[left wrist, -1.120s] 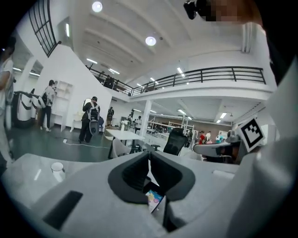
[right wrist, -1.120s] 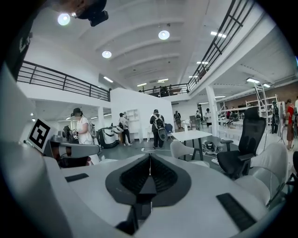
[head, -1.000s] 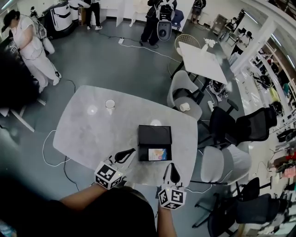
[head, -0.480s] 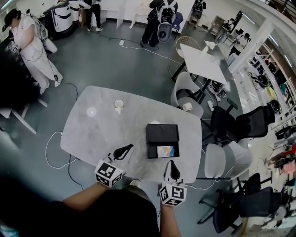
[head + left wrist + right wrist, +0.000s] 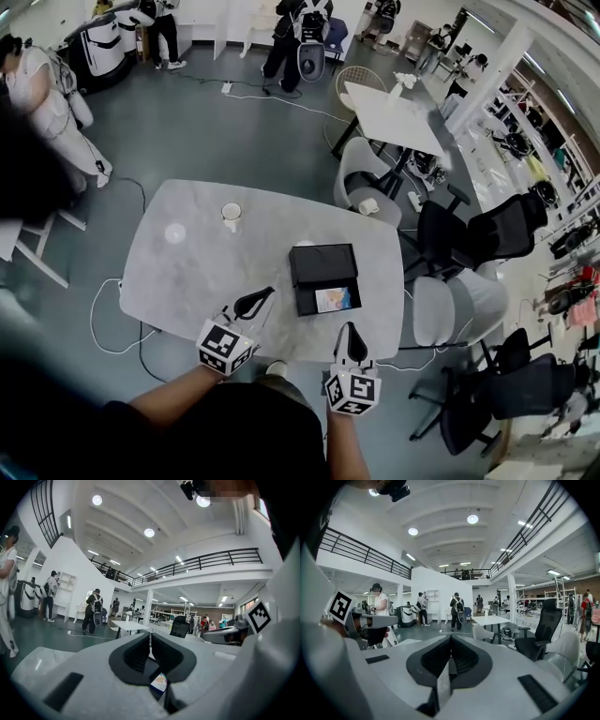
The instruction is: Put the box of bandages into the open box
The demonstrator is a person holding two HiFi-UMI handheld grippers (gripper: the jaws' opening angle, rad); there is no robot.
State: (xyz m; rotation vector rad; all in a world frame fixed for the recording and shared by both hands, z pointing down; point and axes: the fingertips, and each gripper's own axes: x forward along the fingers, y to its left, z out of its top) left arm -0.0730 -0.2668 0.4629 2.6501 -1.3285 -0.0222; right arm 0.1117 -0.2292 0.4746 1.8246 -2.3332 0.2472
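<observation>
The open black box (image 5: 322, 265) lies on the grey table (image 5: 202, 272), its lid folded back. The colourful box of bandages (image 5: 337, 300) rests in its near half and also peeks out under the jaws in the left gripper view, bandage box (image 5: 159, 682). My left gripper (image 5: 266, 295) hovers over the table's near edge, a little left of the black box, shut and empty. My right gripper (image 5: 350, 330) is just in front of the box's near side, also shut on nothing. In the gripper views, the left gripper (image 5: 150, 638) and the right gripper (image 5: 450, 641) each have their pads pressed together.
A white cup (image 5: 231, 215) and a small round object (image 5: 174, 232) stand on the far left of the table. Grey and black chairs (image 5: 450, 314) crowd the table's right side. A cable (image 5: 103, 309) loops on the floor at left. People stand far off.
Both grippers have drawn back a little from the black box toward the table's near edge. Both stay shut. The head view has shifted slightly.
</observation>
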